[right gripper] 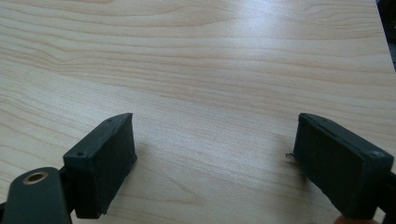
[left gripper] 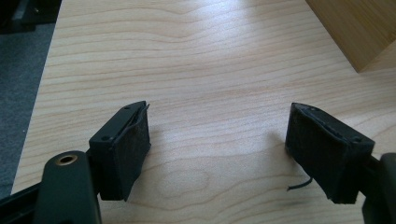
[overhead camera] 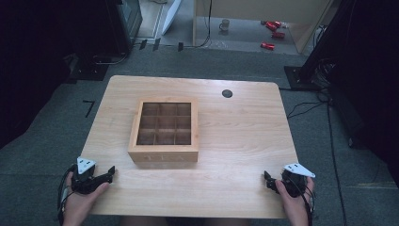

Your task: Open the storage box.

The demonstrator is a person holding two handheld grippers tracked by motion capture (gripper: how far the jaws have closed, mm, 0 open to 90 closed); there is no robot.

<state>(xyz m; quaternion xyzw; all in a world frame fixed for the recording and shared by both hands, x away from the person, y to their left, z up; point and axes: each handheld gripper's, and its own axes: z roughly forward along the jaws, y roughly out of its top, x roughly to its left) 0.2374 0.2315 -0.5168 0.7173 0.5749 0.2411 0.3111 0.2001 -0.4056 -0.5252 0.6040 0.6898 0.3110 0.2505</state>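
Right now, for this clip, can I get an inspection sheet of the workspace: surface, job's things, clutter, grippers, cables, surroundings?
Surface: light wooden table, with a dark round grommet near its far edge.
Job's things: wooden tea box with a windowed lid over nine compartments, closed, standing left of centre; contents cannot be told.
Clutter: nothing seen on the table.
Grippers: left gripper at the near left corner, open, nothing between its fingers; right gripper at the near right edge, open, also holding nothing.
Cables: black cables on the floor to the right of the table; one trails from each gripper.
Surroundings: grey carpet; red cans and a mug on the floor beyond.
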